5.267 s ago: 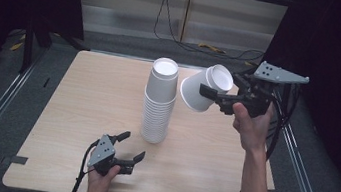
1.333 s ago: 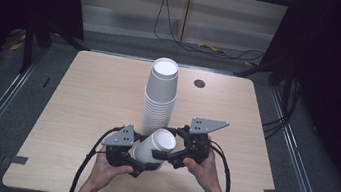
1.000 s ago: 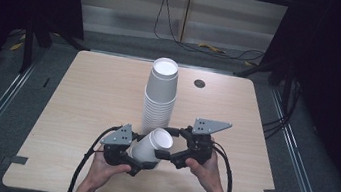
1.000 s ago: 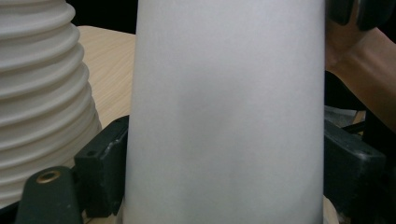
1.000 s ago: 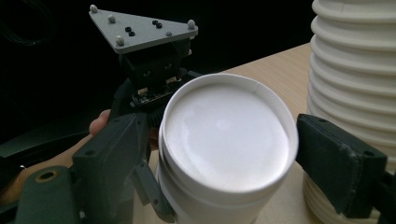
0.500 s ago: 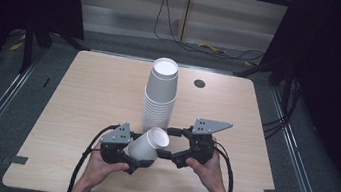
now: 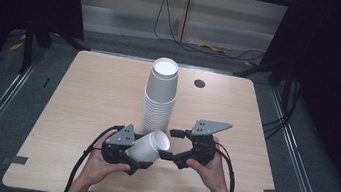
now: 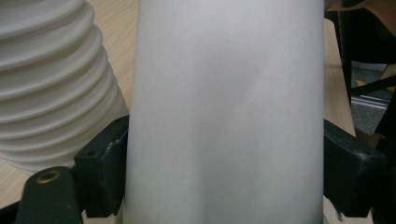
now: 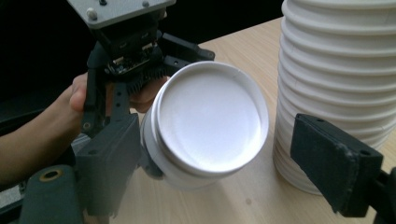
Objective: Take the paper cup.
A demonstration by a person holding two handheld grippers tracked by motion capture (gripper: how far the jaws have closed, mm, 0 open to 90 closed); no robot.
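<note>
High view. The left gripper (image 7: 126,149) held a white cup (image 7: 148,146) on its side, jaws clamped on the cup's wall, base end toward the right gripper (image 7: 176,147). The right gripper's jaws stood spread on either side of that end, gripping nothing. Both sat near the front edge of the pale wooden counter (image 7: 83,94), just in front of the stack (image 7: 160,94) of nested cups. The likely risk: a thin cup pinched mid-wall could buckle or slip during a hand-over, and either gripper swinging back could knock the tall stack over. A round grommet hole (image 7: 199,84) lay behind the stack; dark curtains, a grey floor and loose cables ringed the counter.

Left gripper view. The cup (image 8: 224,112) sat between both jaws, each pressed to its wall; the stack (image 8: 51,79) stood just beside it, leaving little margin.

Right gripper view. The cup (image 9: 210,123) showed its recessed base end, between the open jaws but untouched by them. The left gripper (image 9: 126,51) and a hand (image 9: 79,105) backed it; the stack (image 9: 336,79) rose close on the far side.
</note>
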